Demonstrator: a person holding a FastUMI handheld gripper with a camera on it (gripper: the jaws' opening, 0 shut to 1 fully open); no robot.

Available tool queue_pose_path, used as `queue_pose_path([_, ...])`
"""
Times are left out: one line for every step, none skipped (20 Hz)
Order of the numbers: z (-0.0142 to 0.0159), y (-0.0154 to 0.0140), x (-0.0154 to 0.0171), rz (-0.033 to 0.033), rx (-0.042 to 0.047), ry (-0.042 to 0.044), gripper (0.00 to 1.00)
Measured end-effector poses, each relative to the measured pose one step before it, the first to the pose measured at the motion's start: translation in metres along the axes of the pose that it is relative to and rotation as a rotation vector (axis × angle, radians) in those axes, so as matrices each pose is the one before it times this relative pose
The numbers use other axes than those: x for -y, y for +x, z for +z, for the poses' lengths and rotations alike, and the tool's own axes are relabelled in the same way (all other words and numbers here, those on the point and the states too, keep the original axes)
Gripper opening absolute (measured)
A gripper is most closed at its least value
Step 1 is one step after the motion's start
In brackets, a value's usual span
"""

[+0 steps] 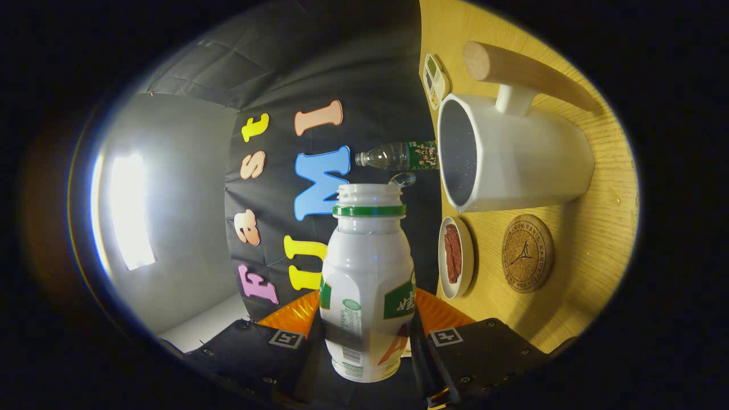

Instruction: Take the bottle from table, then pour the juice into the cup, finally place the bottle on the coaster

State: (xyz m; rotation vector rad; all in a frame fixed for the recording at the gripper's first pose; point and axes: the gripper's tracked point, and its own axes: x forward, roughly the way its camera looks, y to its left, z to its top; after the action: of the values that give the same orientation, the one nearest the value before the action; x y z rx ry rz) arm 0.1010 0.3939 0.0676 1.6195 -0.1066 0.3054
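My gripper (364, 344) is shut on a white plastic juice bottle (367, 273) with a green neck ring and green label. Its cap is off and the mouth points away from the fingers. The whole view is rolled sideways, so the wooden table (598, 228) stands on the right and the bottle lies roughly level with it. Beyond the bottle's mouth and to its right stands a white cup (524, 156) with a wooden handle (524, 71), its opening beside the mouth. A round cork coaster (527, 253) lies bare on the table next to the cup.
A small white dish (455, 256) holding reddish strips lies beside the coaster. A clear water bottle (398, 155) with a green label stands behind the cup. A small tray (435, 80) with green items sits farther back. The black cloth wall is behind.
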Motion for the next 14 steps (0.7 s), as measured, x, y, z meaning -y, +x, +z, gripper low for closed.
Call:
queue_pose_path([-0.00033,-0.00064,-0.00122,0.00406,0.00069,0.00766,0.66])
queue_pose_path([-0.00036,-0.00139,0.00015,0.00188,-0.00019,0.00419,0.66])
queue_pose_path([-0.00135,0.00069,0.00094,-0.00275,-0.00282,-0.00049,0.66])
queue_pose_path([-0.00009,0.00085,0.00113,-0.00221,-0.00098,0.00003,0.66])
queue_pose_path([-0.00038,0.00041,-0.00062,0.0023,-0.00034,0.00285,0.66])
queue_pose_path([0.00059,0.00044,-0.00054,0.00235,0.00073,0.00234,0.66])
queue_pose_path([-0.00046,0.00042,-0.00046,0.00145,0.0002,0.00093,0.66])
queue_pose_path([0.0,0.00021,-0.00002,-0.00023,0.00034,-0.00016,0.66])
queue_pose_path([-0.00032,-0.00121,-0.00038,0.00085,0.00026,0.00112,0.66])
queue_pose_path([0.00049,-0.00025,-0.00045,0.00226,0.00205,0.00411,0.66])
queue_pose_path([-0.00064,0.00074,0.00011,0.00231,0.00148,0.00766,0.66])
queue_pose_path([0.00014,-0.00074,0.00011,0.00164,0.00139,0.00768,0.66])
queue_pose_path([-0.0013,-0.00067,-0.00038,0.00083,0.0012,0.00621,0.66])
queue_pose_path([-0.00032,0.00042,0.00013,0.00276,0.00091,0.00515,0.66])
